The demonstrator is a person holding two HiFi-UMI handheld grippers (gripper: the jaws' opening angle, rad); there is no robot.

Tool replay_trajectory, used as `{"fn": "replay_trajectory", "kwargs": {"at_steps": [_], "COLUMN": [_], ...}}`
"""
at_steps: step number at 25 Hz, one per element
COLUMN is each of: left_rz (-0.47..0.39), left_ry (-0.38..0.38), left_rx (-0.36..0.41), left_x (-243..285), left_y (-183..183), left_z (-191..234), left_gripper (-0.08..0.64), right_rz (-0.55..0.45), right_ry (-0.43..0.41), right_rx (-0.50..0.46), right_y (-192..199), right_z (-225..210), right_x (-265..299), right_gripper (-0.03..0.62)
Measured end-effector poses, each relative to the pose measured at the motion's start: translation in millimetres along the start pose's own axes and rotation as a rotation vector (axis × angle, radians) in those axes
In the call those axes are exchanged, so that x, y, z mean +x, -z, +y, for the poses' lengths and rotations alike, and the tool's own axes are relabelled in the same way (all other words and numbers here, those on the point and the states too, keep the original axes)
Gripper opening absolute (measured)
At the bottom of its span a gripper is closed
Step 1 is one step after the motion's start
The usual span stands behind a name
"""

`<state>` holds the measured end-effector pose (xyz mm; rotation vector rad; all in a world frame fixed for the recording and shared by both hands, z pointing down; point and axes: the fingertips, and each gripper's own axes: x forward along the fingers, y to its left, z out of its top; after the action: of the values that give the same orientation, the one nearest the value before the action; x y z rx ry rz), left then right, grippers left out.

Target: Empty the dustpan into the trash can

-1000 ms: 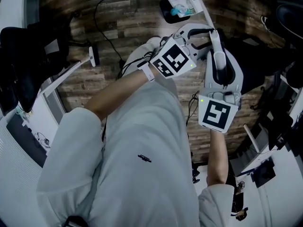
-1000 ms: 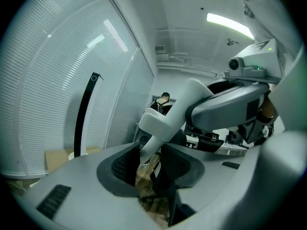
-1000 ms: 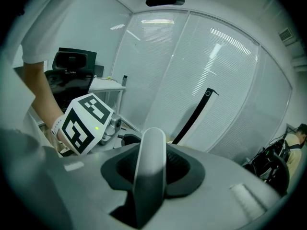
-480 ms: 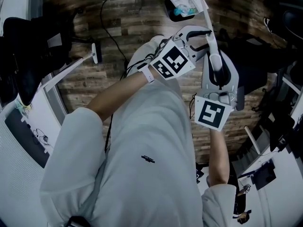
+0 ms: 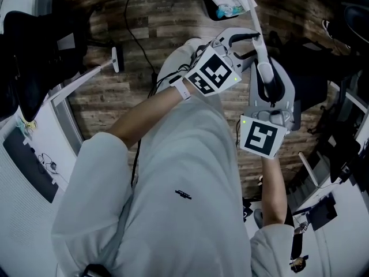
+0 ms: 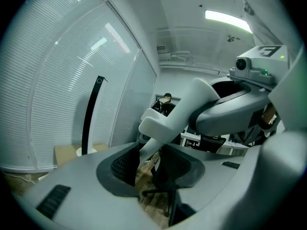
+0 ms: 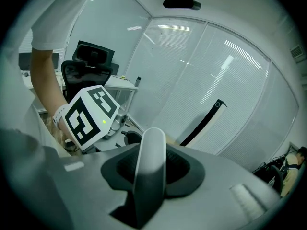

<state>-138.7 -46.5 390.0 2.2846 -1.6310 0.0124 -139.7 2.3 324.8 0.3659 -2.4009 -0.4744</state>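
A wood-plank floor runs across the head view; a thin black cable snakes over it; a white T-headed bar lies near a black office chair at the left edge. In the left gripper view, white blinds cover a glass wall; a slim black curved post stands before them on a round white base, just beside a cardboard box; a ceiling light glows overhead. In the right gripper view, another black office chair stands beside a white tabletop.
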Motion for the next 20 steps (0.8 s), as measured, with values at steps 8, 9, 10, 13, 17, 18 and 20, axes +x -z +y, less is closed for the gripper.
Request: {"fn": "replay_trajectory", "kwargs": {"at_steps": [8,9,10,13,17,18,20], "left_rz": [-0.016,-0.019,-0.022,-0.029,-0.037,-0.039,-0.041], "left_ry": [-0.025,-0.026,-0.027,-0.028,-0.030,-0.030,-0.029], "left_rx": [-0.003,-0.003,-0.003,-0.003,0.001,0.002,0.004], "left_x": [-14.7,-15.5,-16.9,-21.3,-22.6,-22.7,-22.9], "left_y": [1.9,1.5,1.1,-0.6,-3.3,-4.4,-6.6], "left_z": [-1.7,-2.1,-2.4,-2.4,-2.4,-2.7,-4.1], "left_gripper": [0.141,0.141,0.141,0.141,0.141,0.141,0.141], "right_rz": [-0.016,-0.016,-0.016,-0.015,-0.013,-0.013,-0.016], "right_ry": [-0.011,-0.011,-0.012,-0.015,-0.009,-0.007,-0.004], "right_rx": [-0.035,-0.039,-0.044,-0.059,-0.074,-0.078,-0.084], "right_y": [-5.8,-6.1,-6.8,-10.2,-12.5,-13.0,-14.4], "right_z": [13.8,14.3,15.4,18.7,19.2,19.0,18.4], "right_x": [-5.5,-6.3,-7.0,-8.5,-9.5,-10.1,-11.9], "right_gripper": [0.118,0.118,0.118,0.117,0.117,0.118,0.118]}}
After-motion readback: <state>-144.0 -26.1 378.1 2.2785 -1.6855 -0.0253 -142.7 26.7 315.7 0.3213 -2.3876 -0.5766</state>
